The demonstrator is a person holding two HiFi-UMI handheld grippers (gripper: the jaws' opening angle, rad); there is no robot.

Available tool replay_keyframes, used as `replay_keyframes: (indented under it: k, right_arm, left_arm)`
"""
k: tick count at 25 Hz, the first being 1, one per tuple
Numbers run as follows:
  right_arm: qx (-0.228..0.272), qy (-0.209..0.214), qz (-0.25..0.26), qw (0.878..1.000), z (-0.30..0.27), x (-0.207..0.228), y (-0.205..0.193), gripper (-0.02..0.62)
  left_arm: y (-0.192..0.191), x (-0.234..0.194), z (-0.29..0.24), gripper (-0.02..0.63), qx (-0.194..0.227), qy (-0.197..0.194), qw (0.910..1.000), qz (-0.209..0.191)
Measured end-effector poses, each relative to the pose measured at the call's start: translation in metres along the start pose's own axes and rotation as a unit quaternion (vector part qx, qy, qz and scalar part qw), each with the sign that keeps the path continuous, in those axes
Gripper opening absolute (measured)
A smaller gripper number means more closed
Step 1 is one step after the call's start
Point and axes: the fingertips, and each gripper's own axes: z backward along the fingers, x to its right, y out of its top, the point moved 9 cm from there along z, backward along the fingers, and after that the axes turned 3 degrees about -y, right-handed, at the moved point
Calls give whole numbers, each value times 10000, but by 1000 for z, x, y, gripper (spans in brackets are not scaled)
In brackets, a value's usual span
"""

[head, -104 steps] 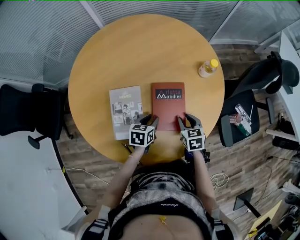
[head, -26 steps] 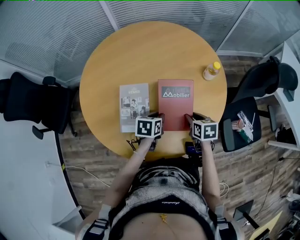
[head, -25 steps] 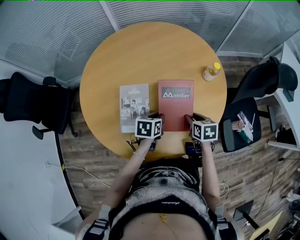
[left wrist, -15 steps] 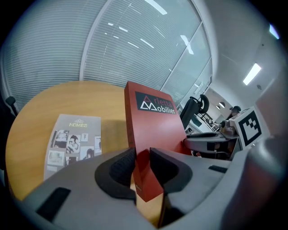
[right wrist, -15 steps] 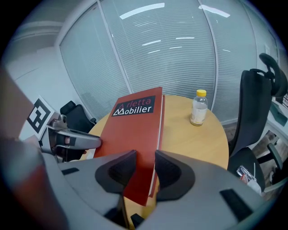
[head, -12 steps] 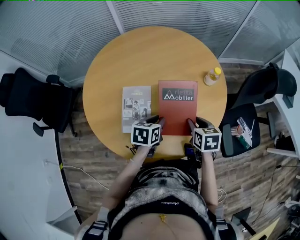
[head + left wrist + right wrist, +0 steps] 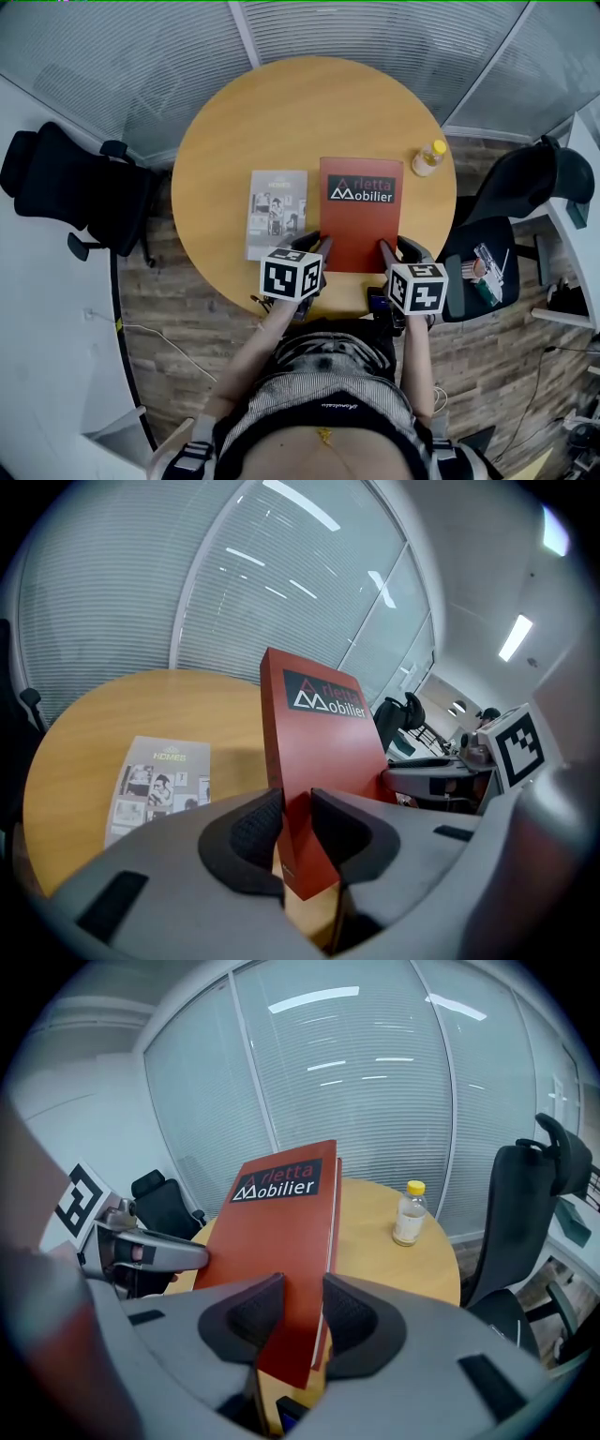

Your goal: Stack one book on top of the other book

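A red book (image 7: 361,211) marked "Mobilier" is held off the round wooden table (image 7: 309,112) by its two near corners. My left gripper (image 7: 312,246) has its jaws closing on the near left corner, and both pads touch the cover (image 7: 319,742). My right gripper (image 7: 392,248) is shut on the near right corner (image 7: 281,1232). A thin grey booklet (image 7: 277,211) lies flat on the table just left of the red book, and it also shows in the left gripper view (image 7: 159,780).
A clear bottle with a yellow cap (image 7: 428,157) stands at the table's right edge, beyond the red book (image 7: 409,1211). Black office chairs stand left (image 7: 66,187) and right (image 7: 525,178) of the table. Glass walls with blinds lie behind.
Both grippers have risen with the red book between them, so the book now hangs above the table. The grey booklet and the bottle have stayed put.
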Motion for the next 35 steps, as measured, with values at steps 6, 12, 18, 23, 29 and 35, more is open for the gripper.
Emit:
replay_keyframes:
  k: [6, 12, 18, 23, 29, 35]
  right_arm:
    - [98, -32, 135, 9999, 11, 2, 2, 141]
    - [163, -39, 166, 9997, 22, 3, -1, 141]
    - [152, -25, 229, 9996, 28, 12, -7, 141]
    - [144, 93, 338, 9993, 26, 13, -8, 141]
    - [143, 226, 610, 9978, 19, 5, -2, 141]
    - [116, 229, 587, 9979, 2, -38, 7, 141]
  left_arm:
    - [-1, 10, 5, 86, 110, 20, 9999, 10]
    - [-4, 20, 10, 84, 203, 37, 9998, -24]
    - [-12, 31, 5, 84, 236, 92, 9997, 47]
    - [-17, 33, 7, 84, 312, 219, 9991, 158]
    - [-22, 27, 13, 86, 443, 398, 9978, 275]
    - [-19, -13, 38, 85, 422, 386, 9978, 322]
